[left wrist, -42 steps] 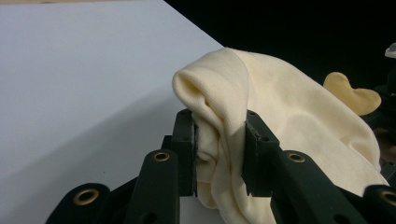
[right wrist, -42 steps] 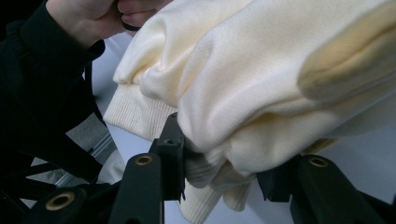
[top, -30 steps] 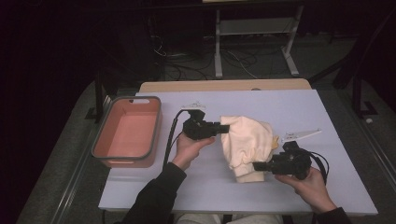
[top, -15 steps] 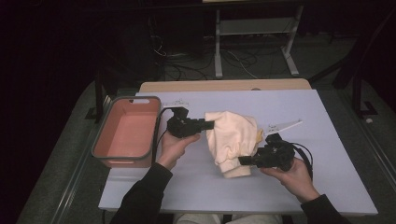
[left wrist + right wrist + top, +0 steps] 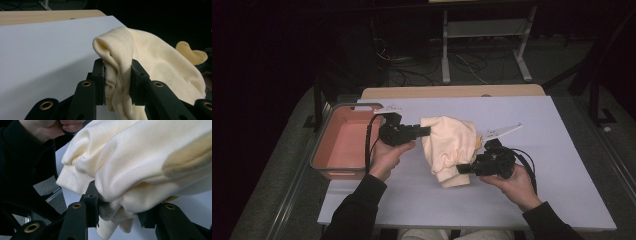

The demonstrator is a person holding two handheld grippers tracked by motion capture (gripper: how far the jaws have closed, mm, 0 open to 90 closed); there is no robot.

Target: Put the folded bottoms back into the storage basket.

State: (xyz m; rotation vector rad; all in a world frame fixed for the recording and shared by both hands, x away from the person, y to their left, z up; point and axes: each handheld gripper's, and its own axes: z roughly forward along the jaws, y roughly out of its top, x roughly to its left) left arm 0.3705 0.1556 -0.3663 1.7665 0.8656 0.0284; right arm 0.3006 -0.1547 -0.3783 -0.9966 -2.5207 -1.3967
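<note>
A cream knitted garment (image 5: 448, 149) is bunched up and held just above the white table (image 5: 532, 150), left of its middle. My left gripper (image 5: 428, 131) is shut on a fold at the garment's upper left edge; in the left gripper view the fold (image 5: 117, 75) is pinched between both black jaws. My right gripper (image 5: 462, 169) is shut on the garment's lower right part, near its ribbed hem (image 5: 75, 182), with cloth (image 5: 117, 207) squeezed between the jaws. A person's hands hold both grippers.
A salmon-pink bin (image 5: 343, 141) with a grey rim stands at the table's left edge, close to the left hand. The table's wooden far edge (image 5: 452, 92) runs behind. A dark floor with cables and a stand's legs lies beyond.
Both grippers have carried the garment leftward across the table toward the pink bin and slightly up. Neither grip has altered.
</note>
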